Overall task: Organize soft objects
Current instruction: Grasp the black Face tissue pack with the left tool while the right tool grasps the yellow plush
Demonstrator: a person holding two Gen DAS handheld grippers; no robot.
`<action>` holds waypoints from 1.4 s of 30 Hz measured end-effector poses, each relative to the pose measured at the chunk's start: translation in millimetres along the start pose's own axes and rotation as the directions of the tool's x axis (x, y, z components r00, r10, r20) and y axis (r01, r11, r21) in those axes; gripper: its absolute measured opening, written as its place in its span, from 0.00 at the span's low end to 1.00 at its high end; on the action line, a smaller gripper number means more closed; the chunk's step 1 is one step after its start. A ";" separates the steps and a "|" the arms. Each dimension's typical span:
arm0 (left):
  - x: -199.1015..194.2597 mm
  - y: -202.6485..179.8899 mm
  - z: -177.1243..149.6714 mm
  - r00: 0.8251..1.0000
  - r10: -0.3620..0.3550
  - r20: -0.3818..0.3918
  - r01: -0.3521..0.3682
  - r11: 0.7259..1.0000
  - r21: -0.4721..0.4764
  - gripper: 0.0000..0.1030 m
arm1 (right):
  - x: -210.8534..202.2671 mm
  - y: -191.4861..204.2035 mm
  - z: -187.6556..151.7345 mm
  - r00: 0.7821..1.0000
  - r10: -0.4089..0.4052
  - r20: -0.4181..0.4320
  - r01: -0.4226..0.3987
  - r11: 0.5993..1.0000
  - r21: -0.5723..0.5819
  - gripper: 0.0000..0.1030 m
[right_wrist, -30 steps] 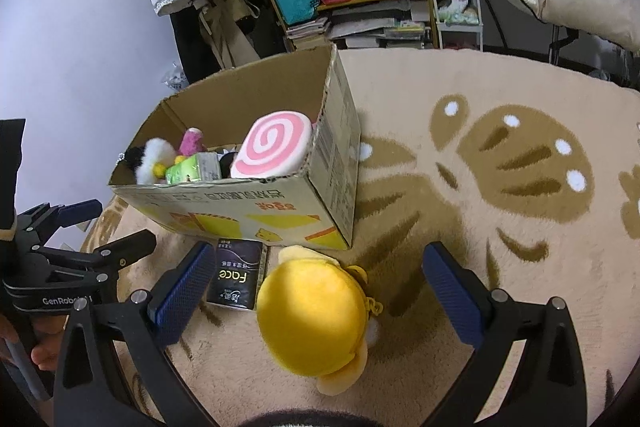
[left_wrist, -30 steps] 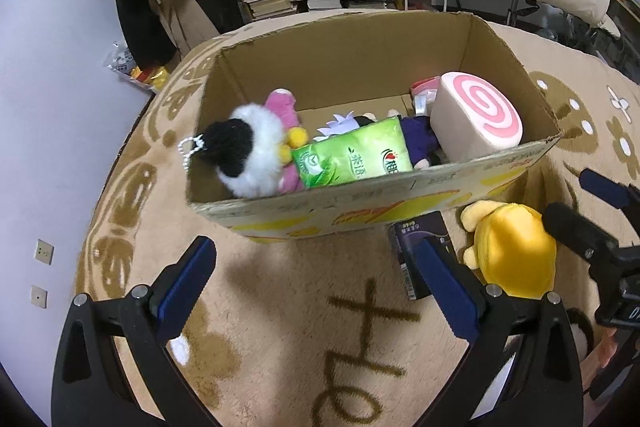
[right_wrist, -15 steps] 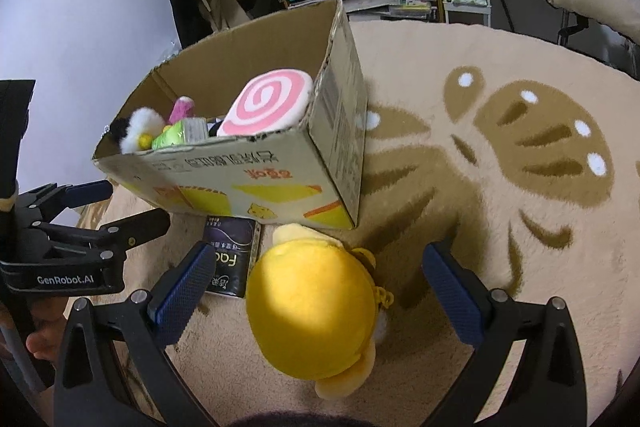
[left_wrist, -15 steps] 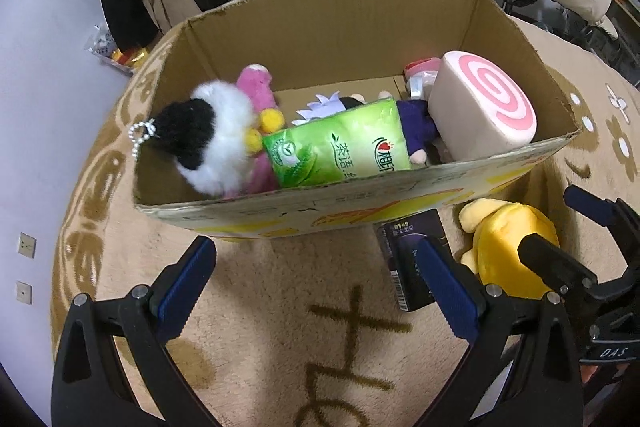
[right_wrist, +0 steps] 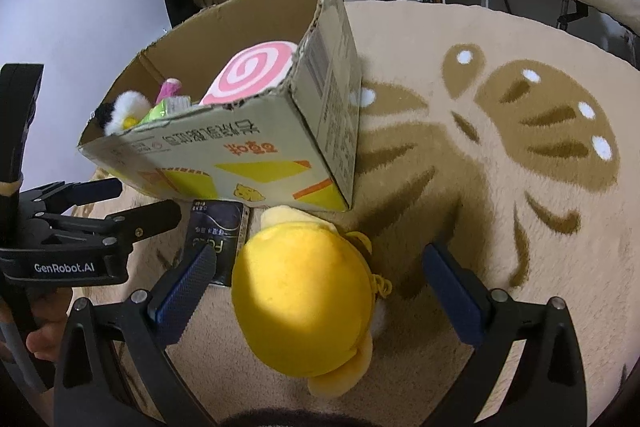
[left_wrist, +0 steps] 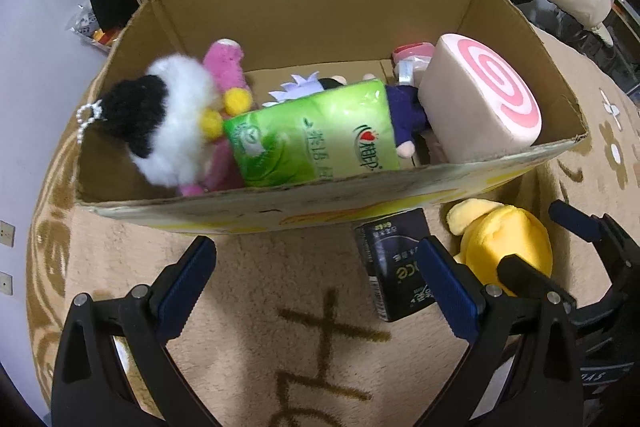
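— Beige rug [right_wrist: 500,47] is carrying the cardboard box [left_wrist: 320,7]. What is sitting inside?

— Swirl cushion [left_wrist: 480,107], green tissue pack [left_wrist: 316,139], panda plush [left_wrist: 168,131]. Yellow plush [right_wrist: 304,303] is lying just outside the box, between the right claw's [right_wrist: 320,295] spread fingers; left claw [left_wrist: 316,287] is gaping, empty.

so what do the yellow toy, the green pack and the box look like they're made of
Yellow toy: looks like soft plush fabric, matte, with a fine nap.
Green pack: seems thin glossy plastic film; it wrinkles, shines and carries print.
Box: corrugated cardboard, plain brown inside, printed outside, its top edge rough and torn.
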State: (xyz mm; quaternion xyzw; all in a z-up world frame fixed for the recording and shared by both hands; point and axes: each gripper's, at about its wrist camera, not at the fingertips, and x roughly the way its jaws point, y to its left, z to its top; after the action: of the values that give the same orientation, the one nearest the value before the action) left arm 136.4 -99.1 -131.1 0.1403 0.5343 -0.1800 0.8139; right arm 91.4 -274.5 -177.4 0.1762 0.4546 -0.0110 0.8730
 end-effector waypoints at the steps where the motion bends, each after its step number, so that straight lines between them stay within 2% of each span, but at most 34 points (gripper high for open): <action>1: 0.7 -1.4 -0.1 1.000 -0.004 -0.002 0.004 1.000 0.003 0.97 | 1.2 0.2 -0.5 1.000 -0.005 -0.005 0.005 1.000 -0.003 1.00; 7: 8.6 -10.4 1.0 1.000 -0.020 -0.020 0.021 0.999 0.031 0.97 | 8.7 -3.3 -2.8 0.999 -0.007 -0.039 0.008 1.000 0.006 1.00; 9: 10.9 -13.3 1.4 0.999 -0.025 -0.025 0.026 0.999 0.035 0.97 | 10.7 -3.8 -4.2 0.999 -0.004 -0.054 0.004 1.000 0.008 0.95; 16: 24.0 -20.1 6.4 0.998 -0.045 -0.048 0.046 0.998 0.037 0.97 | 18.9 0.1 -7.0 0.995 0.015 -0.096 -0.016 1.000 -0.010 0.94; 27: 46.1 -27.6 15.6 0.994 -0.065 -0.091 0.069 0.997 0.043 0.96 | 18.3 0.1 -10.0 0.995 0.012 -0.103 -0.013 1.000 -0.010 0.92; 35: 60.9 -28.8 22.2 0.993 -0.042 -0.107 0.047 0.998 0.040 0.96 | 21.9 2.9 -11.4 0.995 0.007 -0.104 -0.009 1.000 -0.022 0.92; 38: 68.1 -32.4 24.8 0.992 -0.039 -0.122 0.043 0.998 0.037 0.94 | 22.9 9.4 -14.7 0.994 -0.002 -0.105 -0.001 0.999 -0.033 0.92; 42: 81.7 -33.9 18.7 0.989 -0.029 -0.148 0.034 0.999 0.033 0.86 | 24.6 20.5 -19.1 0.994 -0.023 -0.107 0.017 0.998 -0.059 0.92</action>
State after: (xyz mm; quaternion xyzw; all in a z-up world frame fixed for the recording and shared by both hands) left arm 166.5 -149.1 -200.2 0.1593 0.5917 -0.1914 0.7668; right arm 94.4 -245.7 -200.9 0.1466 0.5028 0.0030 0.8519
